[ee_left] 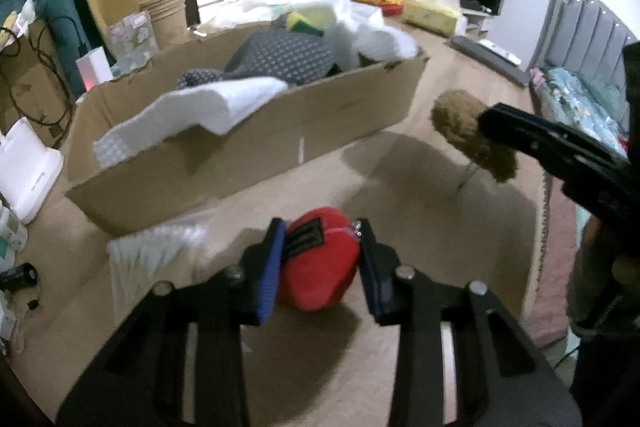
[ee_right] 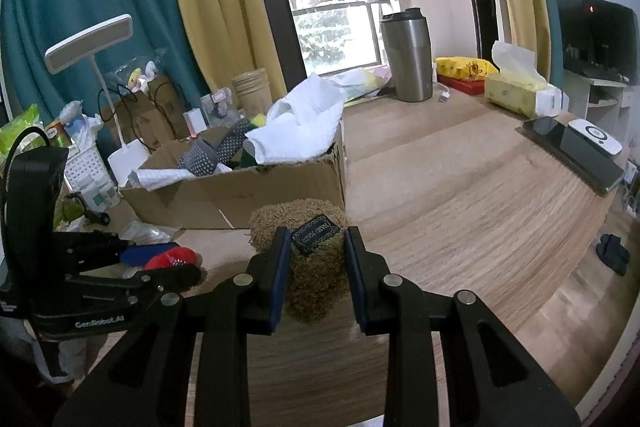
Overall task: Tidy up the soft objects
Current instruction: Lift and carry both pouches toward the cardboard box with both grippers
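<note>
My left gripper [ee_left: 320,231] is shut on a red plush toy [ee_left: 320,267] with a black label, held above the wooden table. My right gripper [ee_right: 316,239] is shut on a brown fuzzy plush toy [ee_right: 316,275] with a black tag. In the left wrist view the brown plush [ee_left: 464,131] hangs at the right, near the corner of the cardboard box [ee_left: 256,147]. The box holds white cloths [ee_left: 208,107], a grey dotted cloth [ee_left: 288,55] and sponges. In the right wrist view the box [ee_right: 248,191] stands just beyond the brown plush, and the left gripper with the red plush [ee_right: 172,257] is at the lower left.
A clear plastic packet [ee_left: 156,247] lies on the table before the box. A steel tumbler [ee_right: 408,55], a tissue box [ee_right: 520,91], a yellow packet [ee_right: 464,67] and a phone on a dark tray [ee_right: 576,151] stand on the table. Clutter and a white lamp [ee_right: 88,39] stand at the left.
</note>
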`<act>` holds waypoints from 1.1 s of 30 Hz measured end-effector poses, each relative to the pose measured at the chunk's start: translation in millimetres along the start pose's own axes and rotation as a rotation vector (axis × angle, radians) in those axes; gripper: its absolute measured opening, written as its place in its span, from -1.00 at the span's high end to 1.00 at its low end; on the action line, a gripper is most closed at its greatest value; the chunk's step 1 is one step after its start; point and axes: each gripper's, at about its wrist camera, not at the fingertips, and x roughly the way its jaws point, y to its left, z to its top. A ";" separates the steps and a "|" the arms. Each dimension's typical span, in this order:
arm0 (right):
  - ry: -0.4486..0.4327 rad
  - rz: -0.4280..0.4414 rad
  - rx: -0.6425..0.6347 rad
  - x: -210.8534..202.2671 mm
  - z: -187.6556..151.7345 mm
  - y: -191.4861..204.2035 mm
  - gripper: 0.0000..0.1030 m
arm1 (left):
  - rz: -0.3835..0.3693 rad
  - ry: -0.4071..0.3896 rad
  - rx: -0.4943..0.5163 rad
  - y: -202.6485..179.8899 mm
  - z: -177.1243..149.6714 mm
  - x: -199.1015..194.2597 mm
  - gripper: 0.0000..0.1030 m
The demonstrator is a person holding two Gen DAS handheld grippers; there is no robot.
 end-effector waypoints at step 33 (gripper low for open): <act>-0.139 0.006 -0.086 -40.8 60.7 38.5 0.44 | 0.010 -0.297 -0.066 46.1 28.7 -112.2 0.30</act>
